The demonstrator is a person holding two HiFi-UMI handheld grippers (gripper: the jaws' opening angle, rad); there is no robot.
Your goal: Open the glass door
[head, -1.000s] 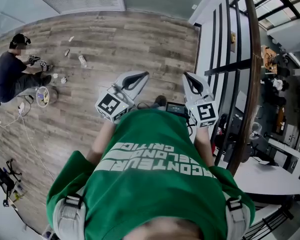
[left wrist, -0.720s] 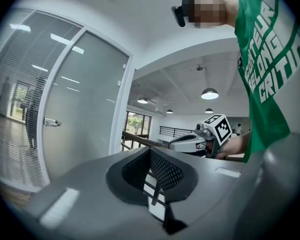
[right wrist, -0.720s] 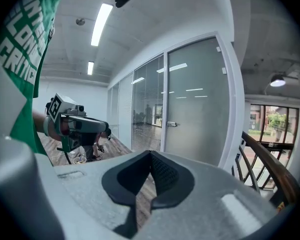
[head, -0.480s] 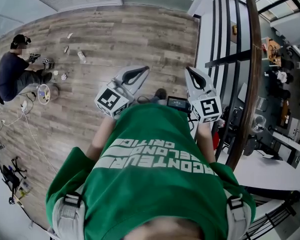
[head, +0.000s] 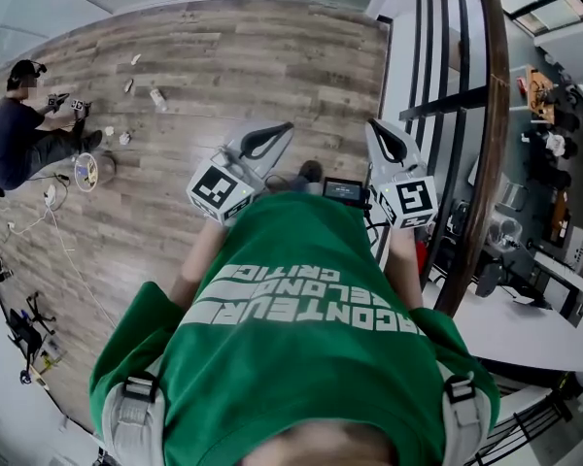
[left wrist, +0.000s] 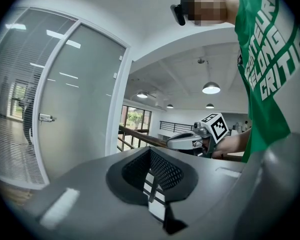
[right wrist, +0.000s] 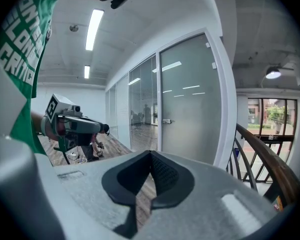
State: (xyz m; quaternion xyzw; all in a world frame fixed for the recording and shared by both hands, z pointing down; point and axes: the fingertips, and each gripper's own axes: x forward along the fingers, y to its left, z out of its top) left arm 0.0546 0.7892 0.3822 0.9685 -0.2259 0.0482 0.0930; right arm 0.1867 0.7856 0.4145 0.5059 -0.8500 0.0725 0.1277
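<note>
The frosted glass door [left wrist: 80,104] stands shut in its white frame, ahead of both grippers and well out of reach. It carries a small metal handle [left wrist: 46,117]. In the right gripper view the same door [right wrist: 192,99] and its handle [right wrist: 166,121] show. My left gripper [head: 282,127] is held out in front of the green shirt, shut and empty; its jaws [left wrist: 150,151] meet at the tips. My right gripper [head: 374,124] is beside it, also shut with nothing in it, and its tips [right wrist: 151,155] are together. Each gripper appears in the other's view: the right gripper [left wrist: 182,141], the left gripper [right wrist: 87,126].
A wooden handrail on black balusters [head: 486,163] runs close on the right, with a white table [head: 525,343] beyond it. A person [head: 19,134] sits on the wood floor at far left among small items and cables [head: 49,212]. A glass wall with blinds [left wrist: 10,109] adjoins the door.
Both grippers have moved forward with the wearer across the wood floor. The seated person has slid toward the picture's upper left. Both pairs of jaws have stayed shut.
</note>
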